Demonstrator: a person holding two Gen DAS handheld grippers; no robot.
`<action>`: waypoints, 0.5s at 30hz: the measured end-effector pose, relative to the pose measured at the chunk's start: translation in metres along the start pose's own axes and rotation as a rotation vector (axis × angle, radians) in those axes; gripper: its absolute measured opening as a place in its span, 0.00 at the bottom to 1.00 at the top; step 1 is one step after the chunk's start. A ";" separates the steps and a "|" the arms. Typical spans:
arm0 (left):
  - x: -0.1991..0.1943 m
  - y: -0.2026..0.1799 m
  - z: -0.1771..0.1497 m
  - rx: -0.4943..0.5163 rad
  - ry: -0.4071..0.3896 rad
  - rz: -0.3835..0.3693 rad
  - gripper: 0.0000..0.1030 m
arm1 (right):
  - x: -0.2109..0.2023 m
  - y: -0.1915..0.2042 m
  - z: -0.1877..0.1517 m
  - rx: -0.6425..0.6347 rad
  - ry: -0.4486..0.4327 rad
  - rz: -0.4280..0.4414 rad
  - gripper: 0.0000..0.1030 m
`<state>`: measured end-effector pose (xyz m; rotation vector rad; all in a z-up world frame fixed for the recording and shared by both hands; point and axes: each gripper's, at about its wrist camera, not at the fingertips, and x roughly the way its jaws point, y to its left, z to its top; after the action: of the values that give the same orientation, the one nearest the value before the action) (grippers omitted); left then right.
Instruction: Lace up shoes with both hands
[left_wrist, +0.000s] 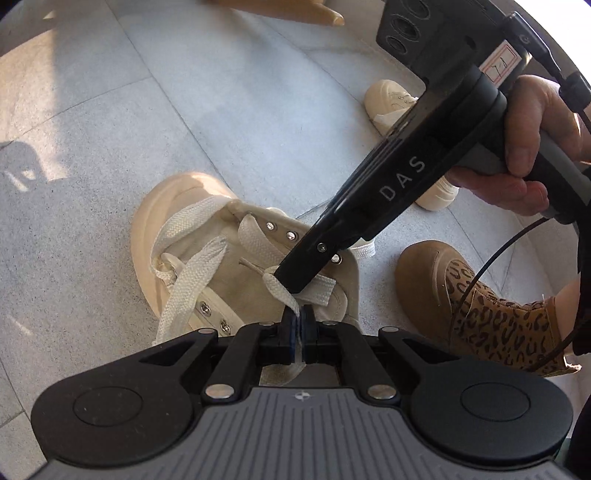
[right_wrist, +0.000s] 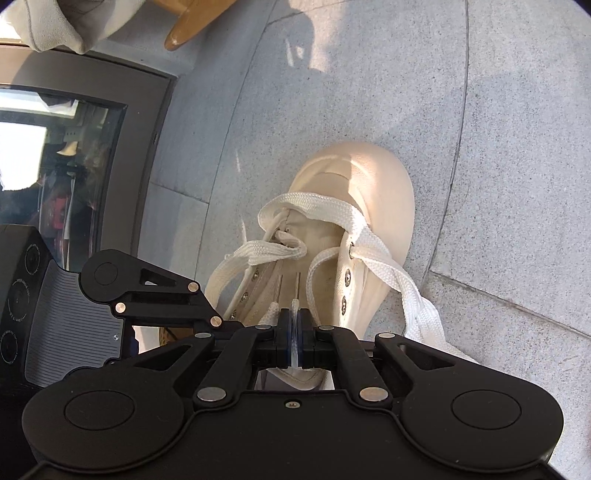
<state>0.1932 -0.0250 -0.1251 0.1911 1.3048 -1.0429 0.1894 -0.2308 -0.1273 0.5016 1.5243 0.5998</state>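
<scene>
At frame centre on the grey stone floor (right_wrist: 517, 147) sits the cream canvas sneaker (left_wrist: 192, 236), its white lace (left_wrist: 284, 291) pinched in the left gripper (left_wrist: 300, 325), while the right gripper (right_wrist: 294, 332) clamps the clear lace tip (right_wrist: 294, 306).

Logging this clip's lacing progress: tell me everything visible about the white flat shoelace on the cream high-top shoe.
The white flat woven shoelace is threaded only through the lowest metal eyelets of the cream canvas high-top shoe, crossing once near the rubber toe cap. It lies slack in loose loops; the upper eyelets are empty. The left tool is shut on one end, the right tool on the other end's clear tip. One strand trails onto the grey stone floor.
</scene>
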 end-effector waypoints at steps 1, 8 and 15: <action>0.000 0.002 0.000 -0.013 0.000 -0.008 0.01 | -0.001 -0.001 -0.002 0.008 -0.001 0.003 0.03; 0.002 0.013 -0.002 -0.056 0.008 -0.059 0.01 | -0.002 -0.003 -0.005 0.025 0.007 0.010 0.04; 0.003 0.005 0.000 0.019 0.029 -0.043 0.01 | 0.002 -0.004 0.009 0.082 0.042 0.034 0.18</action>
<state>0.1965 -0.0234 -0.1304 0.1935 1.3306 -1.0931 0.1980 -0.2319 -0.1309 0.5813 1.5880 0.5789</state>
